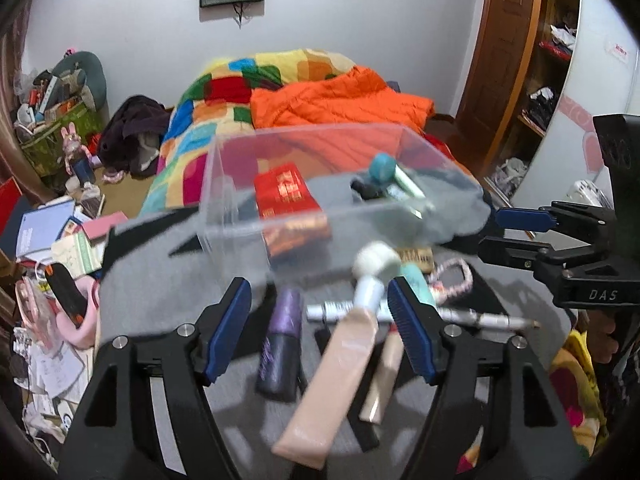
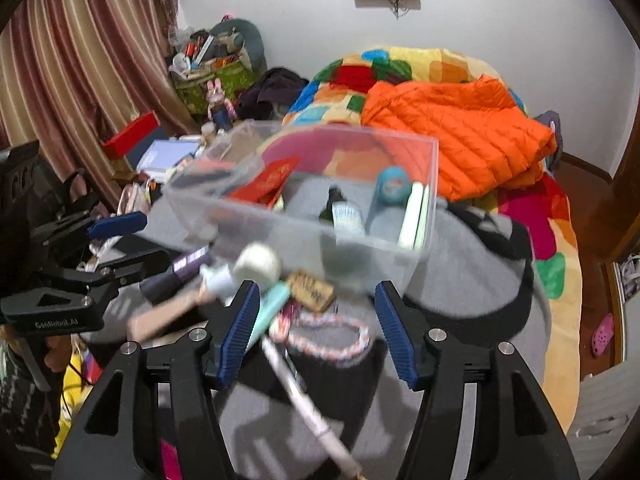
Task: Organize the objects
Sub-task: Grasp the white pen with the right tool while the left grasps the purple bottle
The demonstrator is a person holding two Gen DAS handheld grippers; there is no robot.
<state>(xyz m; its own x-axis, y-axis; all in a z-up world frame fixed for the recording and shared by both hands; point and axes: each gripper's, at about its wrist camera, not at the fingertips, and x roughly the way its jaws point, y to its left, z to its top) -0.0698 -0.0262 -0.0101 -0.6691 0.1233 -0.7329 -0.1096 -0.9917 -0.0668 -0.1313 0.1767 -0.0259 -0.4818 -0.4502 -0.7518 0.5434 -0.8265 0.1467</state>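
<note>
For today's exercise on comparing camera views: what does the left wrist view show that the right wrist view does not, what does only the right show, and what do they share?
Only the left wrist view shows the wooden door with shelves beside it, and the whole peach tube lying between the left gripper fingers.

Only the right wrist view shows the striped curtain and a pink shoe on the floor.

Both show the clear box holding a red packet, the orange jacket, and open fingers on both grippers, with the right gripper above a beaded bracelet.

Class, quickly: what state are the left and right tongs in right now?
Left tongs: open, over the beige tube, not gripping it.
Right tongs: open, holding nothing.
</note>
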